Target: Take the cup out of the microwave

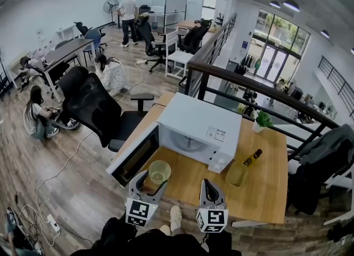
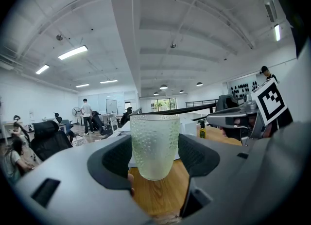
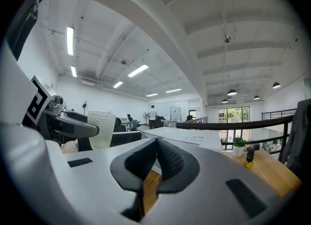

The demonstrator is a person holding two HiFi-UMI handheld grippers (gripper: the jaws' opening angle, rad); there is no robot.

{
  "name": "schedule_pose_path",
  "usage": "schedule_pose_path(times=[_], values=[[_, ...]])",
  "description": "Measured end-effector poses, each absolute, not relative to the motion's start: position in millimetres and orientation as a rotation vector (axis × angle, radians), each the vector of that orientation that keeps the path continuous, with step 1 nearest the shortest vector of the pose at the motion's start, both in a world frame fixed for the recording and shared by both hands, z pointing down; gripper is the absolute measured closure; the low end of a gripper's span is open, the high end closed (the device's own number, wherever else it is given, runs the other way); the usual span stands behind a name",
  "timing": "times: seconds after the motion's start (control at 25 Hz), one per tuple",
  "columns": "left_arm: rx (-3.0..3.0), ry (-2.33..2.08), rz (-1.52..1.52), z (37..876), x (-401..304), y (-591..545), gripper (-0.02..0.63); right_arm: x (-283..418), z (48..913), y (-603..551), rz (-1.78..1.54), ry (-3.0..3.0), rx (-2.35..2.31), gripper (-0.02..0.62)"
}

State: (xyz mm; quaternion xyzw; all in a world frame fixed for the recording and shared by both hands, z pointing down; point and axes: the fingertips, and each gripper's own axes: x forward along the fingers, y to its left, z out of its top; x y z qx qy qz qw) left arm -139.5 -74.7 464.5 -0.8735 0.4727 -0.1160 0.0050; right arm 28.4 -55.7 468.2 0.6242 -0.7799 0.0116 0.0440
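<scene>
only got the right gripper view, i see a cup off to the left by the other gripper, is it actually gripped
Observer: Yes. In the left gripper view the cup stands upright between the jaws of the left gripper, which press on its sides.
Operator: is it out of the microwave
Observer: Yes. The head view shows it outside the microwave, over the wooden table, just in front of the open door.
Operator: anything left inside
Observer: Only the round turntable plate shows in the cavity from the head view.
</scene>
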Motion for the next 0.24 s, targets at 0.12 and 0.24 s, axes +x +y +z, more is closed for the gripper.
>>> schedule_pose_path(times=[0.12,0.24], values=[[-2.737,1.480,-0.362,467.4,-139.1,-77.1,0.302,28.0,471.5,-57.8,0.038,-2.384,1.904,0.580],[-2.740,1.480,-0.362,469.7,-139.3,-78.9,0.302,27.1,474.0,-59.4,0.041,-2.383,1.903,0.580]])
